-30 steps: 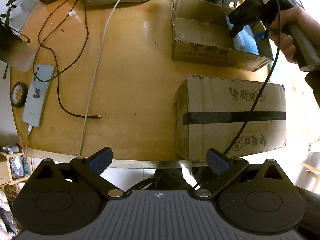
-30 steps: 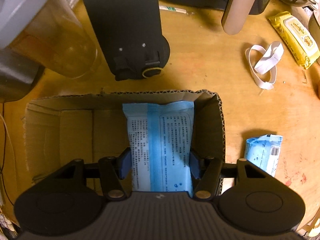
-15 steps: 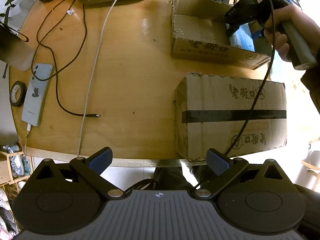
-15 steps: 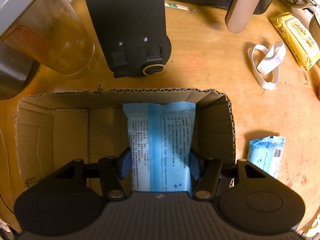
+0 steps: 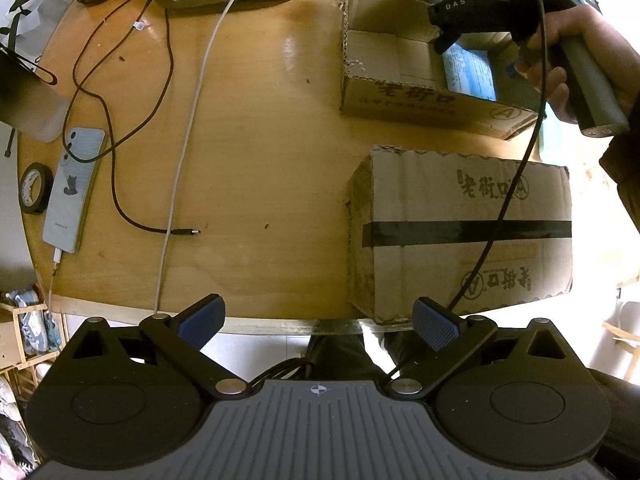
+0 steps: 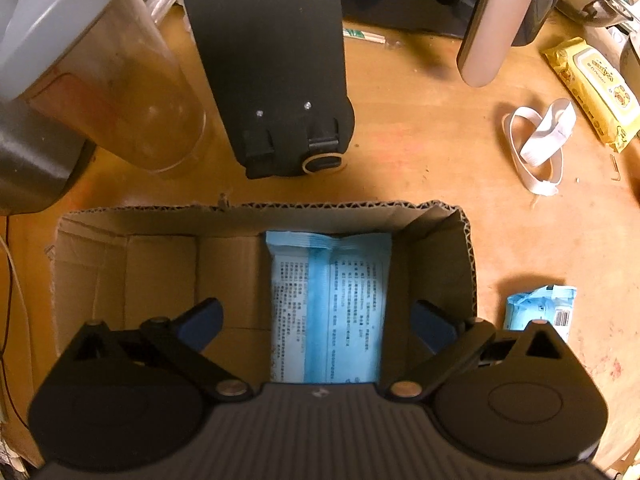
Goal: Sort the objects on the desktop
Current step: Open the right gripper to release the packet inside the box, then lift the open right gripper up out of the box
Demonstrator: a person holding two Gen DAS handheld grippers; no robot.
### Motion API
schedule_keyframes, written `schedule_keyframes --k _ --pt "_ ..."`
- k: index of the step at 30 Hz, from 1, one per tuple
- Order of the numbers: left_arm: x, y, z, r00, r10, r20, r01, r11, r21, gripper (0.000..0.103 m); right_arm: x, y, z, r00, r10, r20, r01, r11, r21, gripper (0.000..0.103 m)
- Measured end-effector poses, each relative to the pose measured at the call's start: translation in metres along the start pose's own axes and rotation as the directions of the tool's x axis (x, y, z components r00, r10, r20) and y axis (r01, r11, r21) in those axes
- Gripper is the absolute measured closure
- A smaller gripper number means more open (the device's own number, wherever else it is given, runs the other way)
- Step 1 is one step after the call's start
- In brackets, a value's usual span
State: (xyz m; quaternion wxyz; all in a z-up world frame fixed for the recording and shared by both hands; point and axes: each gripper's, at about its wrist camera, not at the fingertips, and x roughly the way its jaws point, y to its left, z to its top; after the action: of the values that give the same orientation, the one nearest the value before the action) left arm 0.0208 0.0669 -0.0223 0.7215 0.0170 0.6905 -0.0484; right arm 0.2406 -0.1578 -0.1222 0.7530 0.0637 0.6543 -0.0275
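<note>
Fingers [image 5: 202,322] of our left gripper [image 5: 318,322] stand wide apart and empty over the table [image 5: 260,140] edge; the open box [image 5: 400,96] sits well beyond. Through the right wrist view, our right gripper [image 6: 318,322] is opening, its fingers [image 6: 200,324] clear of the blue tissue pack [image 6: 328,312] lying flat in the box [image 6: 128,280], long axis running away from us. We judge it light, soft and slippery; best pinched across its narrow width.

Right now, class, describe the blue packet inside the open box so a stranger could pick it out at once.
Find the open cardboard box on the wooden table, in front of the black stand. The blue packet lies flat at its right end. Unlike the smaller, crumpled blue packet outside, it is inside the box.
</note>
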Motion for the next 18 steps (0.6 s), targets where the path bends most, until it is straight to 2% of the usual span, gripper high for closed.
schedule_keyframes --k 18 --pt "-0.002 -0.004 -0.002 1.0 -0.005 0.008 0.005 1.0 0.003 0.0 -0.025 0.002 0.001 1.0 0.012 0.007 -0.012 1.0 -0.009 0.0"
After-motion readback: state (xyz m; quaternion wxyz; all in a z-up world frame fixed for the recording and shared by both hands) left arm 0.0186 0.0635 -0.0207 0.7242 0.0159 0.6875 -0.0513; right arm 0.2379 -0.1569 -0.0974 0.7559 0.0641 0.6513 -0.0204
